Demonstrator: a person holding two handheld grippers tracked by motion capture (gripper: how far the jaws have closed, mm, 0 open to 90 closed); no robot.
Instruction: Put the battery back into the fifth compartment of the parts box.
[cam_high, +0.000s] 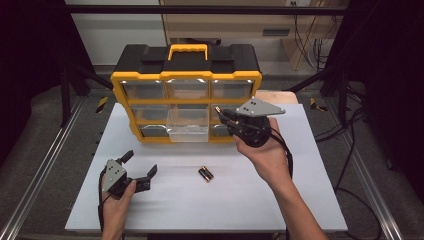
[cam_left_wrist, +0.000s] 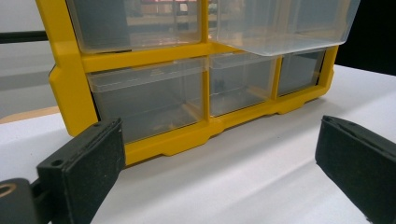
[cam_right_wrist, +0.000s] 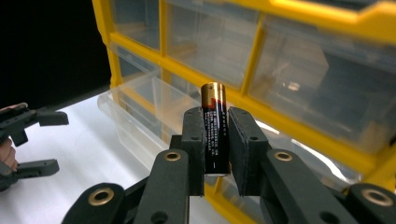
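Clamped between the right gripper (cam_right_wrist: 216, 140) jaws, one battery (cam_right_wrist: 215, 135) stands upright at frame centre; bring it slowly above the pulled-out drawer (cam_high: 188, 125), then release. Left gripper (cam_high: 141, 165) rests released.

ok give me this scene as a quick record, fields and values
work in hand: battery into the open drawer of the organizer
right hand-held gripper: shut on held battery, near the organizer front
left hand-held gripper: open, holds nothing, low over the table
open drawer: clear, middle row, pulled out
organizer: yellow and black, clear drawers
batteries on table: lying between the two grippers
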